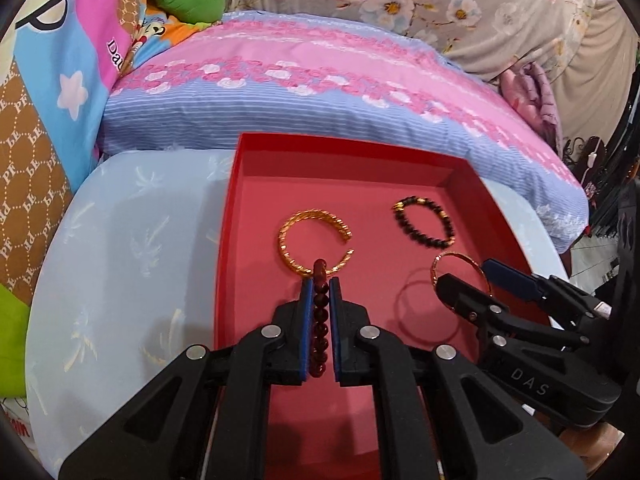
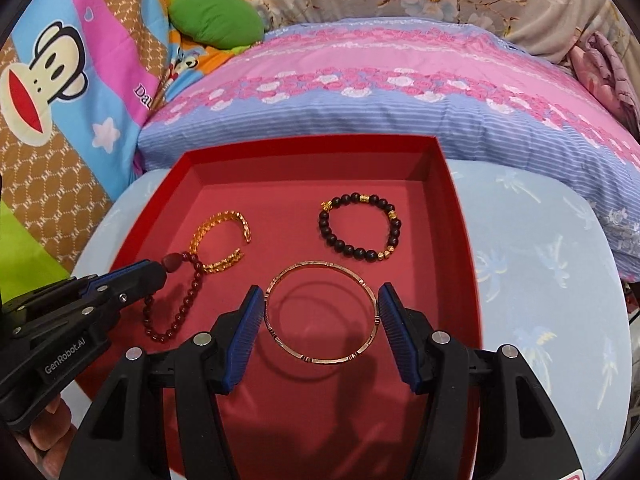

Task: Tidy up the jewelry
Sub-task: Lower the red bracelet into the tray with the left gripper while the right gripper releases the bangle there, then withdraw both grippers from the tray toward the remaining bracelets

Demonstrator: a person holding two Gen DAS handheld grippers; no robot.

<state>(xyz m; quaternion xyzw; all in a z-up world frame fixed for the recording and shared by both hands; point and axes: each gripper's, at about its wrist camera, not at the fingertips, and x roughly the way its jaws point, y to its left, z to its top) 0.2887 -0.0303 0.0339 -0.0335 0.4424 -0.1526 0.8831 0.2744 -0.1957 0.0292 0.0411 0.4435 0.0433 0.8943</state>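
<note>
Red tray (image 2: 452, 216): gold cuff (image 2: 224, 240), black-bead bracelet (image 2: 360, 226)

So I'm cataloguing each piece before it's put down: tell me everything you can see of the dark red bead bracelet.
The dark red bead bracelet is a closed loop of small, glossy, round maroon beads with one larger matte red bead at its top. The left gripper is shut on it, pinching the strand edge-on between its blue pads. It hangs slack over the floor of the red box. Its top bead overlaps the open gold cuff in both views; contact cannot be told.
</note>
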